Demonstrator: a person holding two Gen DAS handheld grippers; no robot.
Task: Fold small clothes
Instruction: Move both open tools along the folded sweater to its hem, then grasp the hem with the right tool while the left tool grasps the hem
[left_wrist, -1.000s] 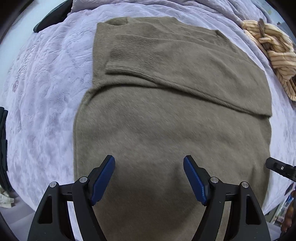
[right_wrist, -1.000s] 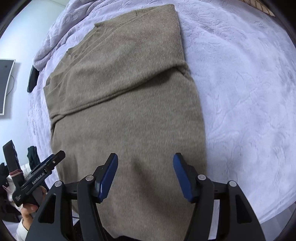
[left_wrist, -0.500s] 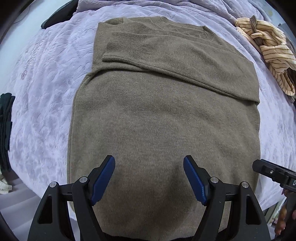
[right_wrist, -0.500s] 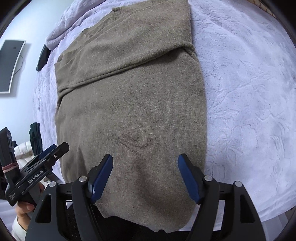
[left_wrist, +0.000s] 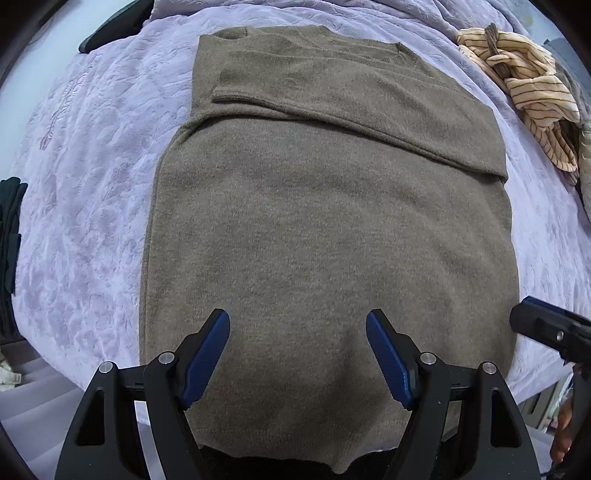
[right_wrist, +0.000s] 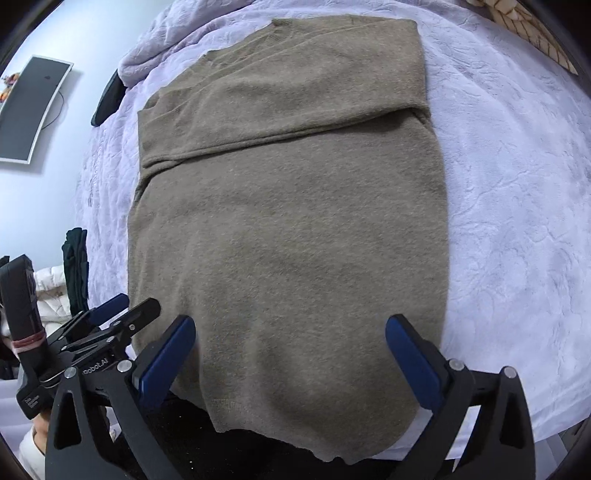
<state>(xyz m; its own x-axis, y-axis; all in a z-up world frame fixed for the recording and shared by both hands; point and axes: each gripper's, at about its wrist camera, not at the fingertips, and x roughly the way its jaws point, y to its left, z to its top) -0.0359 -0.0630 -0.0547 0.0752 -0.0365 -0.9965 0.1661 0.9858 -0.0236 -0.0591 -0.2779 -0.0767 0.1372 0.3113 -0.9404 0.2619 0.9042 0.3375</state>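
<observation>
We are holding our left gripper (left_wrist: 297, 354) with its blue-padded jaws spread wide and gripping nothing, hovering over the lower part of the olive-brown knitted sweater (left_wrist: 325, 229). Our right gripper (right_wrist: 290, 363) is likewise standing wide open with nothing between its blue pads, poised above the same hem end of the sweater, a little further toward its right edge.

In the right wrist view we are seeing the left gripper off to the lower left, just beside the sweater's left edge; whether it is touching the fabric, we cannot tell. In the left wrist view the black tip of the right gripper is showing at the right border, near the sweater's right edge.

The sweater is lying flat and face down along the pale lilac embossed bedspread (left_wrist: 92, 177), collar at the far end, hem at the near end and hanging slightly over the bed's edge. Its sleeves are lying folded across the upper back, forming a band from one shoulder to the other, with a ribbed cuff showing near the far left corner in the left wrist view.

Further out, a crumpled cream garment with thin brown stripes (left_wrist: 532, 92) is lying on the bedspread to the far right, apart from the sweater. A dark green garment (left_wrist: 9, 236) is hanging at the left border, and a dark flat screen (right_wrist: 29, 110) is sitting on the pale wall at left.
</observation>
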